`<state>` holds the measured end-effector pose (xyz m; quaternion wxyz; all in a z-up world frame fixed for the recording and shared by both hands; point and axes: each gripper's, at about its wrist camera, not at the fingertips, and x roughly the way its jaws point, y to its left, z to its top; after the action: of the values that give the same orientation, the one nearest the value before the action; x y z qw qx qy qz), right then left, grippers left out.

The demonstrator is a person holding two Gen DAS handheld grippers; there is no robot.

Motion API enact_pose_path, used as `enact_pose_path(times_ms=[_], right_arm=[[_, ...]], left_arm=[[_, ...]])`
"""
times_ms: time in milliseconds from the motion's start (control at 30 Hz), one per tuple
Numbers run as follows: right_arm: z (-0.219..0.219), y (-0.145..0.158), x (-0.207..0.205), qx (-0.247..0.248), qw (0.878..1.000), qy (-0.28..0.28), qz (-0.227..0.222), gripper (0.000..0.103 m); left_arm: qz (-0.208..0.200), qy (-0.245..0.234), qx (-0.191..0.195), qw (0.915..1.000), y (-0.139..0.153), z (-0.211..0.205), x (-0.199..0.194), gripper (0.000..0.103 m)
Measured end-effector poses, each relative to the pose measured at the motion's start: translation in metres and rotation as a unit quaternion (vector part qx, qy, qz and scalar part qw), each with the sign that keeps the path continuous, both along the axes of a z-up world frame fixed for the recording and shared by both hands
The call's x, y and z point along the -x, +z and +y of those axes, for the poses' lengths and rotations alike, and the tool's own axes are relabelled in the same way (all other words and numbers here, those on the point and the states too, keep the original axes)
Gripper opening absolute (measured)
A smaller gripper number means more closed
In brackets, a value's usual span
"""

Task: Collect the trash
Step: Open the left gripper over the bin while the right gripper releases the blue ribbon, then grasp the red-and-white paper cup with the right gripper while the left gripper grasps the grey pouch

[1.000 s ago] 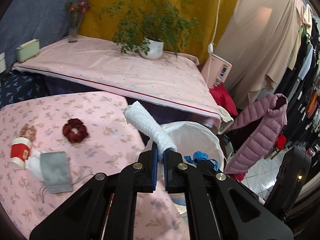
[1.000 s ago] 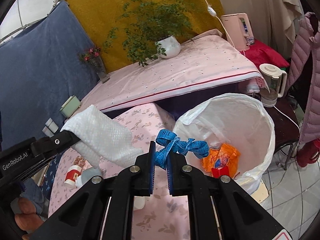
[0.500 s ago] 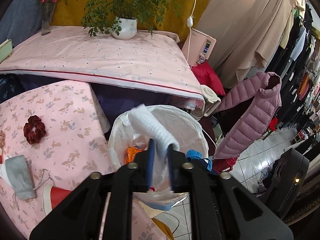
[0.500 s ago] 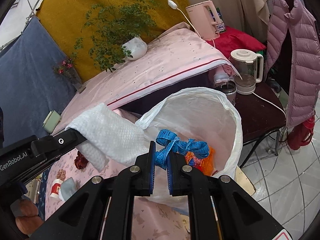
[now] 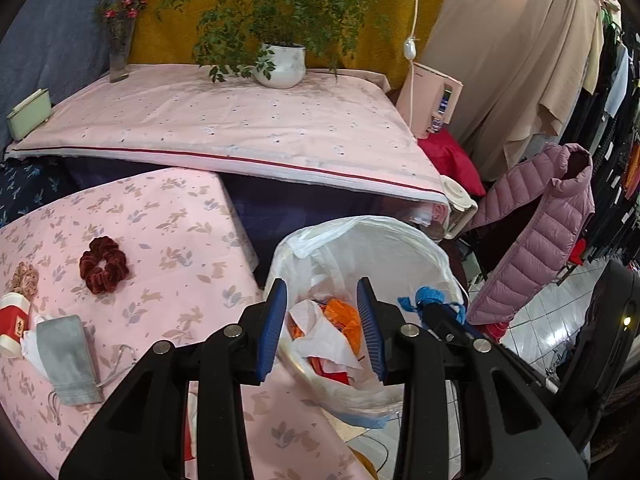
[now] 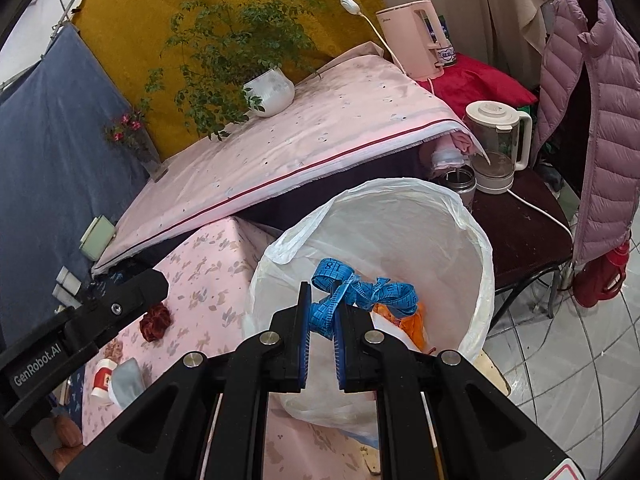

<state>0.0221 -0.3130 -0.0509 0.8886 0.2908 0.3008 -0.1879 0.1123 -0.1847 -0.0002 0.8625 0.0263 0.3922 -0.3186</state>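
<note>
- Step in hand: dropping trash into the bin (image 5: 436, 256), lined with a white bag, beside the table (image 5: 168, 216).
- Left gripper (image 5: 322, 320) over the bin mouth, jaws just opened to a middling gap, nothing between them; white tissue (image 5: 328, 340) lying below in the bin on orange wrappers (image 5: 340, 316).
- Right gripper (image 6: 322, 334) also over the bin, jaws narrow and clamped on a blue tape (image 6: 360, 290), its loops hanging above the bag.
- Next move, as a guess: opening the right jaws so the tape falls inside; tangled loops may catch on a pad, so a slight shake or lift could be needed.
- Then back to the table for what is left.
- Count on the table: one red scrunchie (image 5: 103, 266), one beige scrunchie (image 5: 24, 280), one paper cup (image 5: 12, 324), one grey pouch (image 5: 68, 360) on something white.
- Count elsewhere: one bin, two grippers, one tape, one tissue; wrappers too bunched to count.
</note>
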Motion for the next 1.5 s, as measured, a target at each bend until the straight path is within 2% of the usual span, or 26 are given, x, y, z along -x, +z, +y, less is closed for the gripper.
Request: enact_pose_path(times_ms=[100, 233, 300, 367, 467, 567, 867, 1133, 1200, 1300, 1500], right_arm=[[0.003, 0.001, -0.008, 0.005, 1.0, 0.007, 0.003, 0.011], [0.012, 0.006, -0.016, 0.027, 1.0, 0.01, 0.008, 0.019], [0.015, 0.008, -0.018, 0.033, 0.999, 0.011, 0.006, 0.03], [0.02, 0.01, -0.02, 0.036, 0.999, 0.014, 0.004, 0.034], [0.028, 0.014, -0.022, 0.038, 0.999, 0.023, 0.004, 0.037], [0.04, 0.017, -0.023, 0.04, 0.999, 0.034, 0.003, 0.043], [0.091, 0.018, -0.032, 0.049, 0.995, 0.088, 0.015, 0.049], [0.14, 0.01, -0.04, 0.057, 0.988, 0.14, 0.034, 0.055], [0.151, 0.007, -0.041, 0.057, 0.986, 0.152, 0.039, 0.06], [0.167, -0.002, -0.044, 0.052, 0.983, 0.167, 0.05, 0.065], [0.188, -0.023, -0.05, 0.054, 0.978, 0.183, 0.08, 0.066]], left_arm=[[-0.001, 0.012, -0.004, 0.9999, -0.003, 0.008, -0.004, 0.035], [0.001, 0.027, -0.009, 0.9996, -0.008, 0.02, -0.009, 0.035], [-0.001, 0.039, -0.013, 0.9991, -0.01, 0.027, -0.011, 0.043], [-0.007, 0.052, -0.016, 0.9985, -0.012, 0.035, -0.011, 0.052], [-0.008, 0.066, -0.023, 0.9975, -0.015, 0.048, -0.013, 0.055], [-0.002, 0.082, -0.023, 0.9963, -0.018, 0.062, -0.016, 0.055], [0.003, 0.129, -0.024, 0.9914, -0.027, 0.11, -0.017, 0.061], [0.026, 0.18, -0.025, 0.983, -0.043, 0.166, -0.02, 0.067], [0.029, 0.197, -0.028, 0.9797, -0.046, 0.183, -0.02, 0.073], [0.035, 0.218, -0.029, 0.9748, -0.052, 0.206, -0.02, 0.073], [0.052, 0.252, -0.035, 0.9657, -0.067, 0.243, -0.021, 0.074]])
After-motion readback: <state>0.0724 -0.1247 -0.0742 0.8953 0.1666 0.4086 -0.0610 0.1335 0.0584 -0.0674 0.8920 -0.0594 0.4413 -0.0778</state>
